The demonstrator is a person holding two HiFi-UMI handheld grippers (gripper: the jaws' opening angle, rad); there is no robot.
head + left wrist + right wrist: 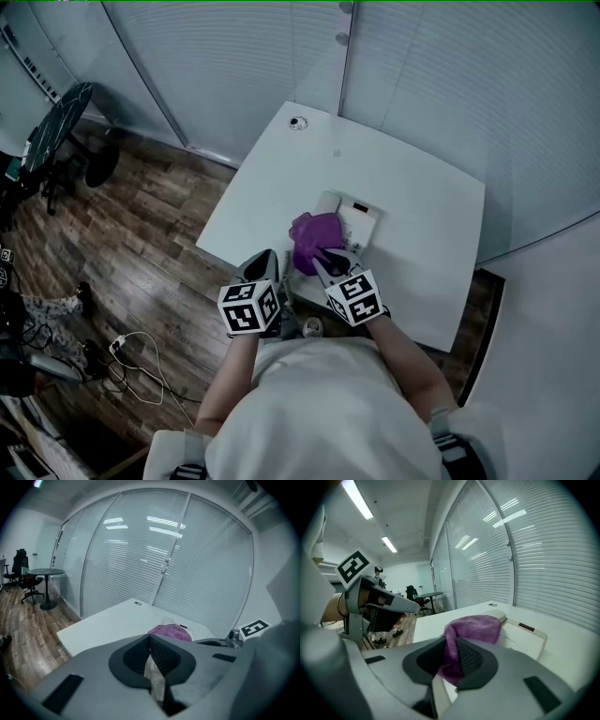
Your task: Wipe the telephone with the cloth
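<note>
A white desk telephone (361, 217) lies on the white table (412, 169), a little in from its near edge. A purple cloth (315, 236) is bunched over the phone's left side, where the handset (500, 616) pokes out beyond it. My right gripper (330, 260) is shut on the cloth's near end; the right gripper view shows purple fabric (471, 626) pinched between the pads. My left gripper (269, 265) hovers at the table's near edge, left of the cloth, jaws shut and holding nothing. From the left gripper view the cloth (171, 631) sits just past its tips (150, 639).
A cable grommet (298, 123) sits at the table's far corner. Glass walls with blinds (244, 56) close in behind the table. On the wood floor to the left stand a round table (56, 122) and office chairs, with loose cables (136, 361) nearer me.
</note>
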